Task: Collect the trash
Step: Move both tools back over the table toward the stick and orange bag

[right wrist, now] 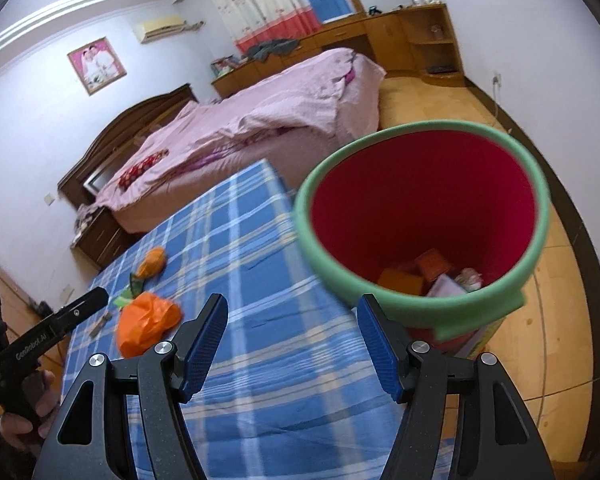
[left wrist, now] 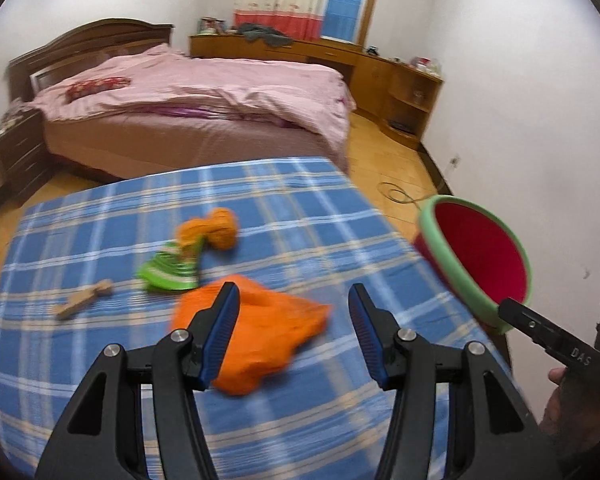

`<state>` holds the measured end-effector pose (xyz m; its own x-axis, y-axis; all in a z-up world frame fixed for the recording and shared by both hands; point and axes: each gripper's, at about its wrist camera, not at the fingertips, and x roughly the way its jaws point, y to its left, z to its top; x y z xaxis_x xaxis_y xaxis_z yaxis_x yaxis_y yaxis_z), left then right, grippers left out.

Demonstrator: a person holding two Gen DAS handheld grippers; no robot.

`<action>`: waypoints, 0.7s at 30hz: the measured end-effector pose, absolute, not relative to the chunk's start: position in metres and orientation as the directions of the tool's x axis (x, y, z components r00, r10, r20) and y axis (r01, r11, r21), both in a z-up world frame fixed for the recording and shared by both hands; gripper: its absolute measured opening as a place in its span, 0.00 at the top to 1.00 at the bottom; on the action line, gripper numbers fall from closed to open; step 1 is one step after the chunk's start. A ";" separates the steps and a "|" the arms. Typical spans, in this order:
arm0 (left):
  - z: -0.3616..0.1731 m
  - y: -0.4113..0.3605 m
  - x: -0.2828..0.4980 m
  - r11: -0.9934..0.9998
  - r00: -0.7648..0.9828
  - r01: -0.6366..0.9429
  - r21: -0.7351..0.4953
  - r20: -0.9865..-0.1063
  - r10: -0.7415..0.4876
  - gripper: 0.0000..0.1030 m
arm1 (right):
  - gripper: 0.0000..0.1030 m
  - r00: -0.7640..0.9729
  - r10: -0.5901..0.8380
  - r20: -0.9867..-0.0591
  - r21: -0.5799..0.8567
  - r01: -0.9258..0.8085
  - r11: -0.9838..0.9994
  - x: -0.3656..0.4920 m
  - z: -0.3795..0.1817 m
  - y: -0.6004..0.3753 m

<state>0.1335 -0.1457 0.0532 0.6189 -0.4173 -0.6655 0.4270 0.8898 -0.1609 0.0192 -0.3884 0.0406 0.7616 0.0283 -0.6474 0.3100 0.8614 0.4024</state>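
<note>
On the blue plaid table (left wrist: 100, 216) lie an orange plastic bag (left wrist: 272, 336), a green striped wrapper (left wrist: 170, 272), an orange crumpled piece (left wrist: 216, 228) and a small wooden piece (left wrist: 85, 298). My left gripper (left wrist: 294, 300) is open just above the orange bag, which sits between and below its fingers. My right gripper (right wrist: 292, 312) is open and empty beside a red bin with a green rim (right wrist: 420, 216), which holds several pieces of trash. The bin also shows in the left wrist view (left wrist: 480, 256), at the table's right edge.
A bed with pink bedding (left wrist: 204, 96) stands behind the table. Wooden cabinets (left wrist: 384, 76) line the far wall. A dark nightstand (left wrist: 20, 148) is at left. A cable (left wrist: 400, 196) lies on the wooden floor near the bin.
</note>
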 end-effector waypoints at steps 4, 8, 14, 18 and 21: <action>0.051 -0.113 0.145 0.920 0.650 0.363 -0.148 -0.667 -0.364 0.45 | 0.32 0.753 0.047 -0.657 0.394 0.290 0.872 0.031 0.038 -0.368; 0.045 -0.082 0.162 0.943 0.663 0.305 -0.132 -0.682 -0.310 0.45 | 0.28 0.742 0.064 -0.668 0.388 0.273 0.880 0.043 0.035 -0.351; 0.024 -0.041 0.185 0.970 0.655 0.221 -0.098 -0.722 -0.222 0.45 | 0.28 0.725 0.078 -0.684 0.378 0.261 0.888 0.055 0.031 -0.333; 0.011 -0.024 0.198 0.978 0.643 0.192 -0.078 -0.743 -0.185 0.45 | 0.28 0.716 0.085 -0.693 0.376 0.259 0.890 0.063 0.028 -0.324; 0.001 -0.019 0.208 0.981 0.635 0.191 -0.046 -0.756 -0.159 0.45 | 0.28 0.705 0.092 -0.703 0.372 0.256 0.892 0.068 0.024 -0.318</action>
